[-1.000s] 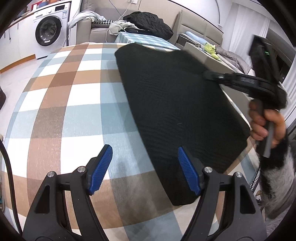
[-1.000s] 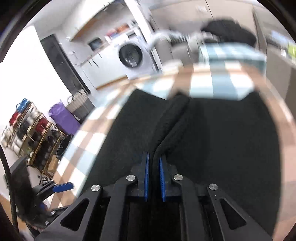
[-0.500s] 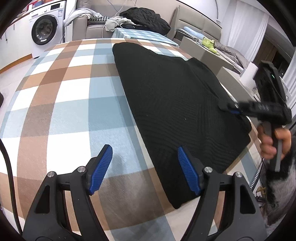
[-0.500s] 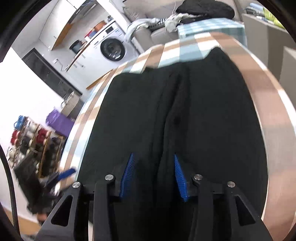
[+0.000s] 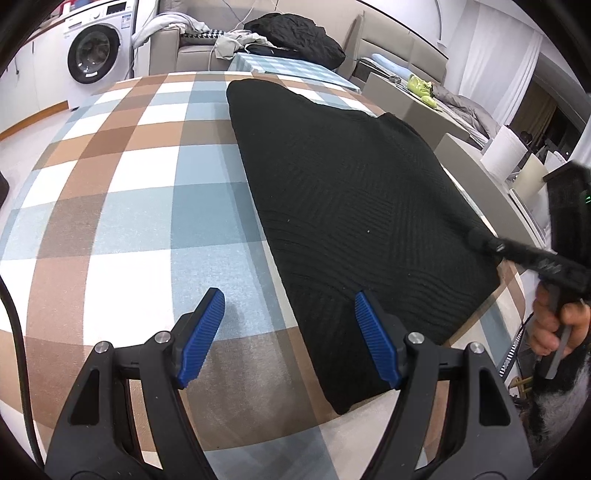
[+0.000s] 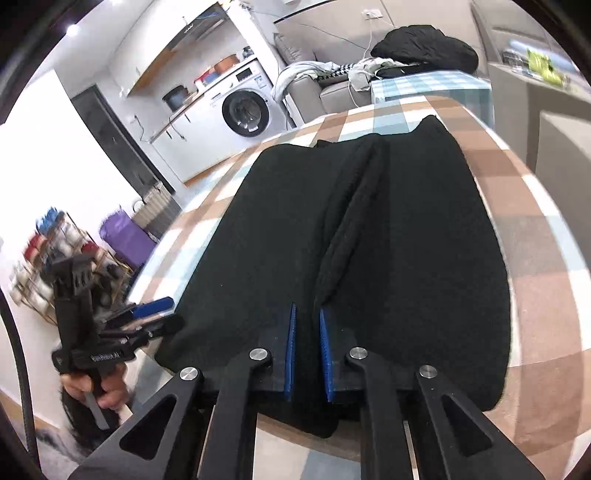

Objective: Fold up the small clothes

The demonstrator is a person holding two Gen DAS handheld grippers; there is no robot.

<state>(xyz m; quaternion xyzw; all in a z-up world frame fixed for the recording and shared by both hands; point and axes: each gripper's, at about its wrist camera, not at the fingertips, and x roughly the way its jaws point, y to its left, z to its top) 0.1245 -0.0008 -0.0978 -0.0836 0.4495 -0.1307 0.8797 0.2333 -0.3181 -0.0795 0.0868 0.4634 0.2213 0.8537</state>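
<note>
Narrowed since 0.5 s ago, right gripper (image 6: pixel 306 350) pinches a ridge of black ribbed knit garment (image 5: pixel 354 206); left gripper (image 5: pixel 288 339) spread above checked tablecloth (image 5: pixel 122 206).

**Around your work surface**

You have a checked cloth (image 5: pixel 122 206) of brown, blue and white filling the frame's middle. At upper left stands a white washing machine (image 5: pixel 94 55). Top centre, a dark jacket (image 5: pixel 295 35) lies heaped on a grey sofa (image 5: pixel 192 48). A purple bag (image 6: pixel 127 240) sits at the right wrist view's left.
</note>
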